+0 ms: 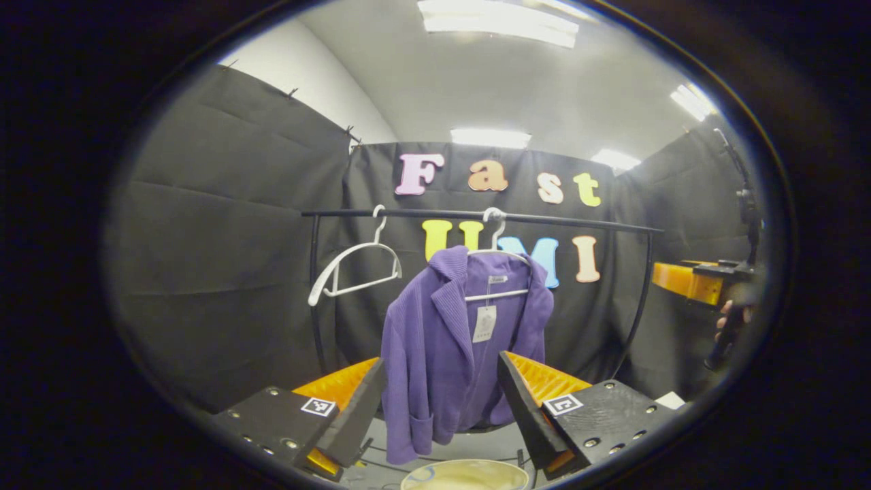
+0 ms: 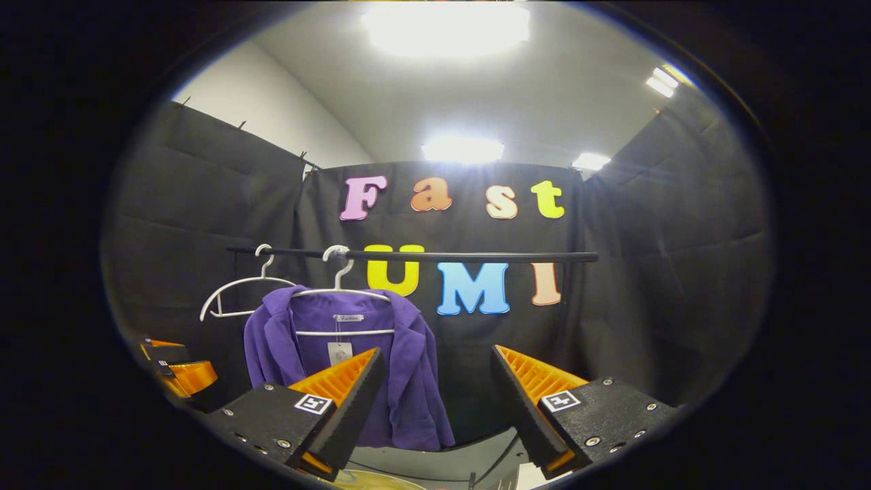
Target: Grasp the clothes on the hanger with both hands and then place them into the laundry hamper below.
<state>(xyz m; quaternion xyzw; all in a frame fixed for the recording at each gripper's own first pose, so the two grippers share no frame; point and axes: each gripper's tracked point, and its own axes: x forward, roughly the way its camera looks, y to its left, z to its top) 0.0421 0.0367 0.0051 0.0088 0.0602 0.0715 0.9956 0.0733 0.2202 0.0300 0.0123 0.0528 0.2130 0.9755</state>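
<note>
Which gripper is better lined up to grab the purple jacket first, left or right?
Left. In the left gripper view the purple jacket hangs centred between the left gripper's open fingers. In the right gripper view the jacket sits off to the left of the right gripper.

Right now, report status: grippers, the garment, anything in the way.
Left gripper open, right gripper open, both short of the rack. Purple jacket on its white hanger on the rail. Empty hanger beside it; hamper rim below. Nothing blocking.
</note>
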